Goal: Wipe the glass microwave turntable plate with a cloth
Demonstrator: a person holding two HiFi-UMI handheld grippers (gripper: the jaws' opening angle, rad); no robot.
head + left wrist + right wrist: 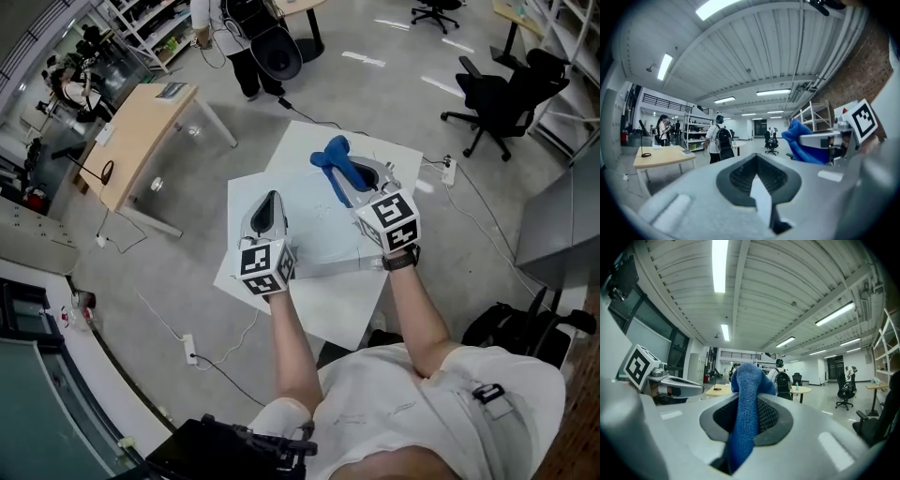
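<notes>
Over at the left a wooden desk (pixel 141 131) stood on the grey floor (pixel 187 272), well apart from the white table (pixel 342 305) in front of the person. The left gripper (pixel 272 202) hung above that table's left part, pointing away from the person. Its jaws were drawn together, with only a thin pale sliver showing between them (what that sliver was, I couldn't tell). Between the two tools a pale raised slab (pixel 319 234) lay on the tabletop, and I couldn't pick out the glass plate against it. Just right of that, a blue cloth (pixel 336 161) stuck out forward from the right gripper (pixel 367 183). Its jaws were clamped on the cloth, which ran up through the slot and bunched over the tips. The two grippers were side by side, near each other but apart. Further right a black office chair (pixel 502 94) sat on the floor.
</notes>
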